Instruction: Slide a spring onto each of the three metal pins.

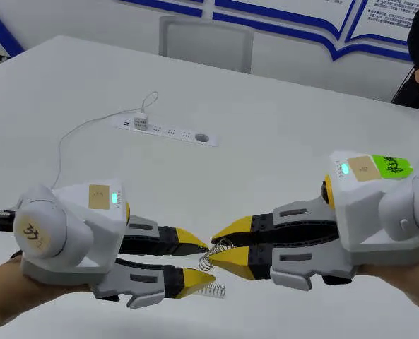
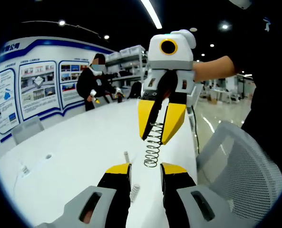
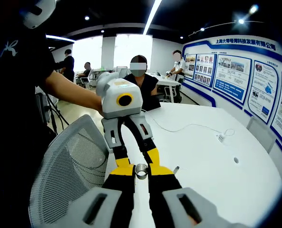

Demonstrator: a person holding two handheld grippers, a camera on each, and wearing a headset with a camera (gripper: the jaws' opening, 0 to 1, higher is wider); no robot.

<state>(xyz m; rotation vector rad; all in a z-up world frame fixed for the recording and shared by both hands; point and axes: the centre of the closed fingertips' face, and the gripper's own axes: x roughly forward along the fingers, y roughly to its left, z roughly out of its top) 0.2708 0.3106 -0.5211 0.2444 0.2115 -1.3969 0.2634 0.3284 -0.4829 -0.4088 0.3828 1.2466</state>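
Spring [image 2: 153, 145] is held clear of the surface [image 1: 266, 141], pinched at one end by the right tool [image 3: 141, 170], whose jaws are closed on it. Its free end reaches in between the spread jaws of the left tool [image 1: 209, 263], which grips nothing. The tips of the two tools sit just beside each other.

We note a second spring [image 1: 213, 290] lying on the surface just below the left tool. A small upright post [image 2: 126, 157] stands on the surface beyond it. It is possibly one of the pins, but too small for us to be sure.

Risks as we judge them:
- The coil is held by one end only, so it sags, and the free end could miss a pin tip or snag it between turns.
- A harder squeeze could kink the coil, and a slacker one could let it spring out and roll off.
- With the tips this close, a bump from the left tool could knock it loose.
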